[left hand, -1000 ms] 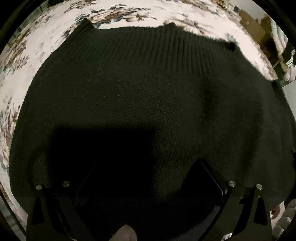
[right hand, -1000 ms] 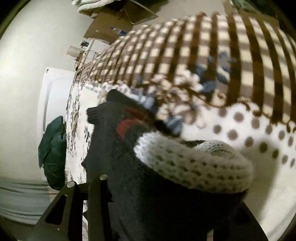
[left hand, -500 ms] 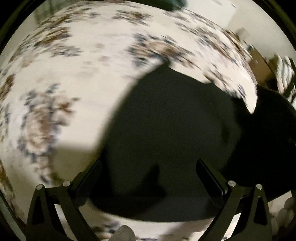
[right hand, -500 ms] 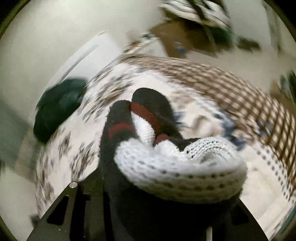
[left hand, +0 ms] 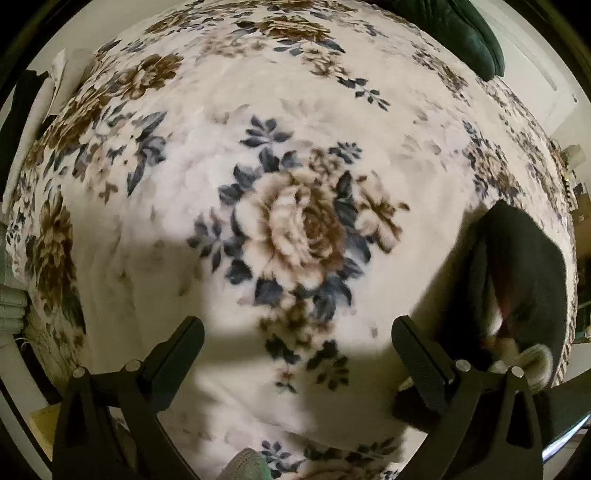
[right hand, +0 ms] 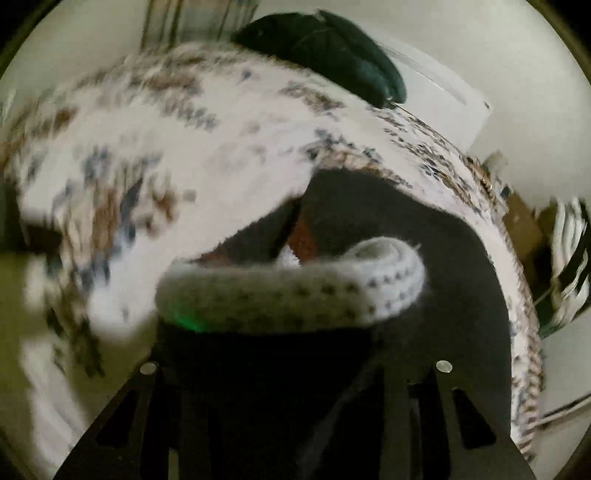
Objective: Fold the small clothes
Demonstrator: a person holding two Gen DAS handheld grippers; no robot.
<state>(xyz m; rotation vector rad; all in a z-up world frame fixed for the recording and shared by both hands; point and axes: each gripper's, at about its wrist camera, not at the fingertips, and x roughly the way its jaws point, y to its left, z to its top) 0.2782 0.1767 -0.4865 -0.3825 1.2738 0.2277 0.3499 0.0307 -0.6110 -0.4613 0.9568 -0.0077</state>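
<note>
A black knit garment with a white dotted cuff and red bands [right hand: 388, 258] fills the lower right wrist view. My right gripper [right hand: 295, 354] is shut on it, its fingers mostly buried in the dark fabric. In the left wrist view the same garment [left hand: 517, 273] hangs at the right edge, with the white cuff [left hand: 532, 360] low beside my right finger. My left gripper [left hand: 295, 354] is open and empty above the floral blanket [left hand: 295, 221].
A dark green cushion [left hand: 461, 33] lies at the bed's far edge, and it also shows in the right wrist view [right hand: 325, 48]. A white cabinet [right hand: 443, 96] stands against the wall. Clutter and striped cloth [right hand: 569, 258] sit at the right.
My left gripper has swung off the black sweater, which has left its view, to bare floral blanket. My right gripper has swung round with the garment still in it.
</note>
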